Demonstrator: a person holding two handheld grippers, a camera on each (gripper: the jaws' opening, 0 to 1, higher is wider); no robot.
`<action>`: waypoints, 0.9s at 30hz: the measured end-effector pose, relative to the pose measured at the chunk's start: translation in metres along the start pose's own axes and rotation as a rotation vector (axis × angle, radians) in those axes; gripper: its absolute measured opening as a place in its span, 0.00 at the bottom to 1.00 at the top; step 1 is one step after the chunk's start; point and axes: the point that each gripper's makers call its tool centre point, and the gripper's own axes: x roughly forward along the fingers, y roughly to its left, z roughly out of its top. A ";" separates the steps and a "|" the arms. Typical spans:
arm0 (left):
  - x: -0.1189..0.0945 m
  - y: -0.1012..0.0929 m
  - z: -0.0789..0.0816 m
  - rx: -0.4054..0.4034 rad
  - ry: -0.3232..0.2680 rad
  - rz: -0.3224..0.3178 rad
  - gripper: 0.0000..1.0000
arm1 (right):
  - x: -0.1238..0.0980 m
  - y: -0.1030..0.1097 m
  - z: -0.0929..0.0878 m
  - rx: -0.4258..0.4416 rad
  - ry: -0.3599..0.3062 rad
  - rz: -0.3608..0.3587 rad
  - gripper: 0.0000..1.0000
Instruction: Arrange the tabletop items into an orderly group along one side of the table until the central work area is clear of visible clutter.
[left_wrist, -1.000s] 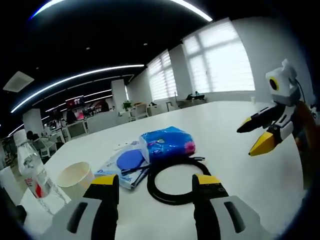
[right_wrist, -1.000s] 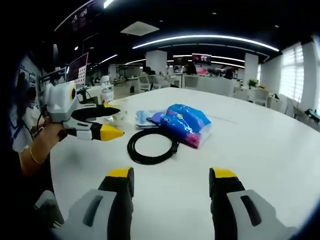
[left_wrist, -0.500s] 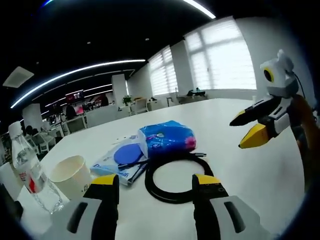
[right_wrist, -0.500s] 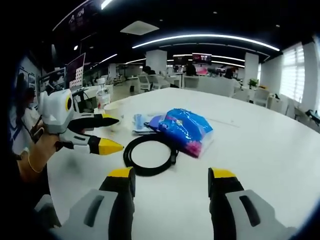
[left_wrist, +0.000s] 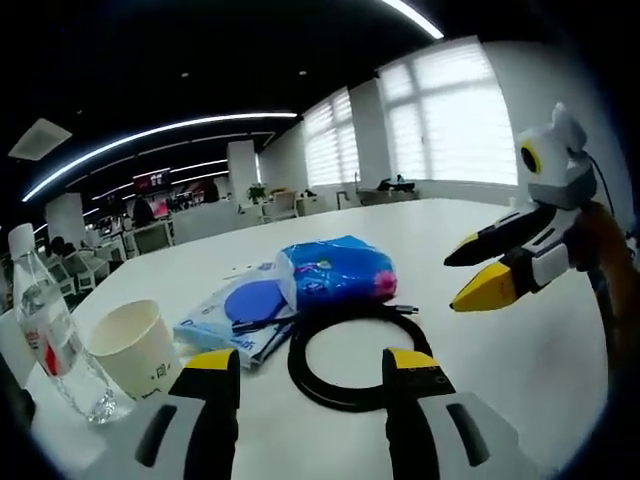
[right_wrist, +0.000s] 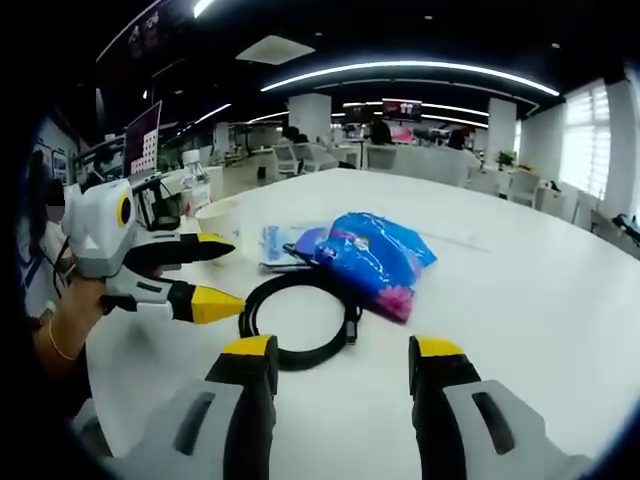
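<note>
Left gripper view: left gripper (left_wrist: 312, 375) spread wide over white table (left_wrist: 500, 350), holding nothing. Beyond jaws lay coiled black cable (left_wrist: 355, 360), touching blue tissue pack (left_wrist: 335, 272) and flat blue-and-white packet (left_wrist: 235, 315); print unreadable. Paper cup (left_wrist: 130, 345) stood beside water bottle (left_wrist: 45, 340), red label illegible. Right gripper view: right gripper (right_wrist: 342, 365) likewise wide, empty, just short of same cable.

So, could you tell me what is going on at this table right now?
A person holds both grippers above a white table, both open and holding nothing. The left gripper and the right gripper point toward a coiled black cable. Beyond it lie a blue packet and a flat blue-and-white pouch, with a paper cup and a water bottle to one side. Nothing is grasped yet.
</note>
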 end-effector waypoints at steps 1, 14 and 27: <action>0.001 0.000 0.000 -0.005 0.002 -0.003 0.56 | 0.002 0.002 0.000 0.002 0.000 0.005 0.50; 0.008 -0.001 -0.007 -0.001 0.026 -0.008 0.54 | 0.028 0.007 -0.009 -0.013 0.060 0.008 0.50; 0.016 0.000 -0.009 -0.001 0.049 -0.012 0.53 | 0.041 0.005 -0.011 0.000 0.073 0.008 0.48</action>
